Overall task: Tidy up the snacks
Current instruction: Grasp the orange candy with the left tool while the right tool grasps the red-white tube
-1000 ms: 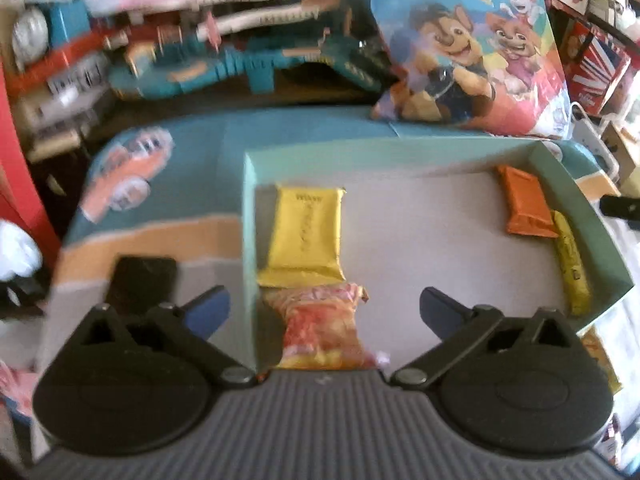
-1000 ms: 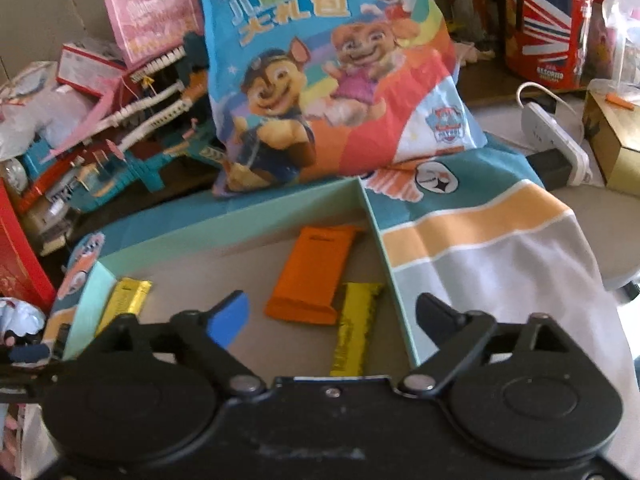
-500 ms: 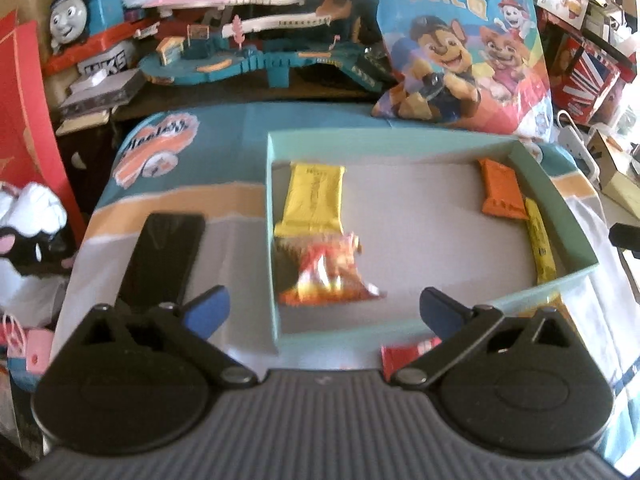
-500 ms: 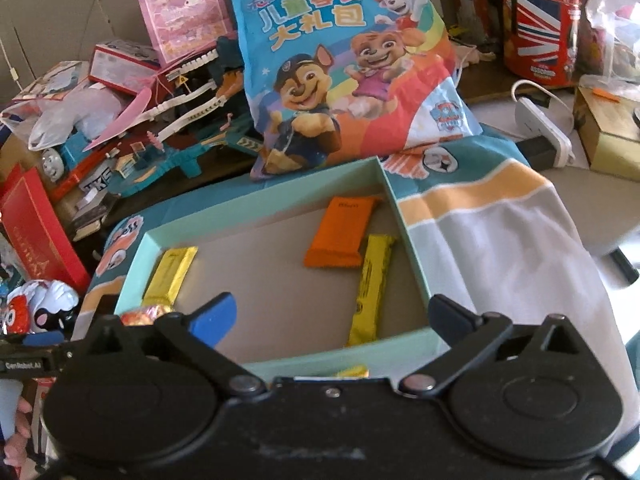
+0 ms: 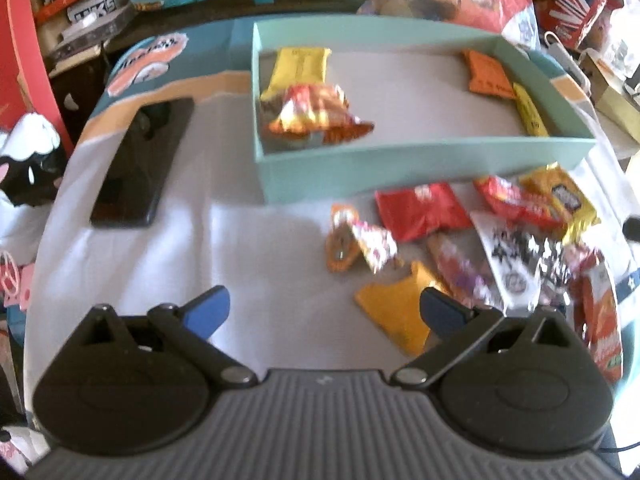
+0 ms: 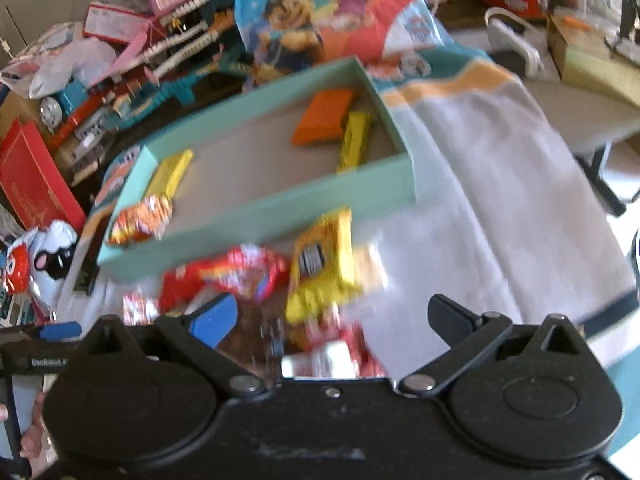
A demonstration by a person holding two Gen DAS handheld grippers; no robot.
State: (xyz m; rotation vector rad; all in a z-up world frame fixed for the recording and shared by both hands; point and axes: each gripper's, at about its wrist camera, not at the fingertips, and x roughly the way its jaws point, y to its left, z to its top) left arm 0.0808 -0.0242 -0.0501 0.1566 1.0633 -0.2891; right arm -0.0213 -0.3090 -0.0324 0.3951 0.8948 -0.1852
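A teal box holds a yellow packet, an orange-red crinkly bag, an orange bar and a thin yellow bar. In front of the box lies a loose pile of snacks: a red pack, a yellow pack, an orange-yellow packet and others. My left gripper stands open above the cloth, near the pile, holding nothing. My right gripper is open over the pile, also with nothing in it.
A black phone lies on the cloth left of the box. Behind the box are a cartoon-dog snack bag and a toy train set. A red box and a plush toy sit at the left edge.
Both grippers have drawn back from over the box toward the near side of the table. The loose snack pile in front of the box has come into view.
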